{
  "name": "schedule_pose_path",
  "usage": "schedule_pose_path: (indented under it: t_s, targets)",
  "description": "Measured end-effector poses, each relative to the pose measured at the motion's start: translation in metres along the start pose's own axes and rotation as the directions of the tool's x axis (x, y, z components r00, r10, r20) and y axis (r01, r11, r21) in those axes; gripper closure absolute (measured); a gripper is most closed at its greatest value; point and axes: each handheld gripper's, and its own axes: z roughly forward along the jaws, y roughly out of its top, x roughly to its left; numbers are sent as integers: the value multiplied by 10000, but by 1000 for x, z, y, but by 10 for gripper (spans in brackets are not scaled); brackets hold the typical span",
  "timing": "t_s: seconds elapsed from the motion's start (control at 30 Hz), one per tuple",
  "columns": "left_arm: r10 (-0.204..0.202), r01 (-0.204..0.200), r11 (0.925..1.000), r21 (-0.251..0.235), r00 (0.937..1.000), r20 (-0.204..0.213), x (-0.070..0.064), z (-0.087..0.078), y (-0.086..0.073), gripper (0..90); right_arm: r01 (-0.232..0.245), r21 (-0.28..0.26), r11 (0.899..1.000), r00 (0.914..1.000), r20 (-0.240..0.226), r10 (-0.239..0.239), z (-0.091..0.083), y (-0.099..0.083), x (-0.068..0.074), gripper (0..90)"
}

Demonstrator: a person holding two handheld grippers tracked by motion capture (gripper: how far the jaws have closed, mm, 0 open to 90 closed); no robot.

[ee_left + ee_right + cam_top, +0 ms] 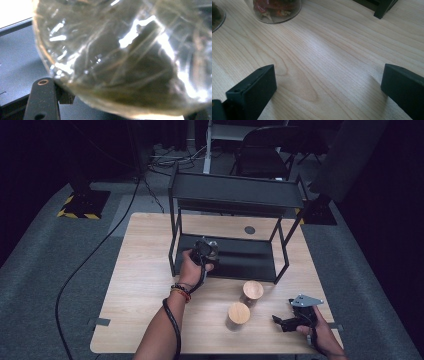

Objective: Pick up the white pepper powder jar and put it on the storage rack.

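Left gripper (206, 249) clamps glass jar (130, 57); right gripper (328, 85) agape.

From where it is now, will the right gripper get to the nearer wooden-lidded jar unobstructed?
Probably yes. The right gripper has its jaws wide apart, facing the nearer jar, with only bare table between them.

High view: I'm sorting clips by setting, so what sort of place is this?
Probably a recording studio or lab, not a home: black drapes surround the wooden table, cables run over the grey carpet, and a stand base with hazard-striped tape sits beside it. A chair stands behind.
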Motion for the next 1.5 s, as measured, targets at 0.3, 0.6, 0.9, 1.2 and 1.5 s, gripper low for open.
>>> schedule_pose_path:
  t_s: [0.3,0.6,0.9,1.2,1.5]
  targets:
    - [14,-14,10000,-22,10000,-55,0,1,0,287,-3,0,10000,10000,-1,3,0,0,0,0]
    - [279,-274,9993,247,9994,-194,-1,2,1,231,-2,-1,10000,10000,-1,2,0,0,0,0]
    - [366,-356,9987,367,9990,-265,2,-4,-1,139,0,-2,10000,10000,1,0,0,0,0,0]
    - [502,-493,9985,217,9978,-424,4,-8,-3,55,0,0,10000,10000,-2,0,0,0,0,0]
    - [907,-901,9958,131,9947,-492,2,-17,-4,40,-1,0,10000,10000,-2,1,0,0,0,0]
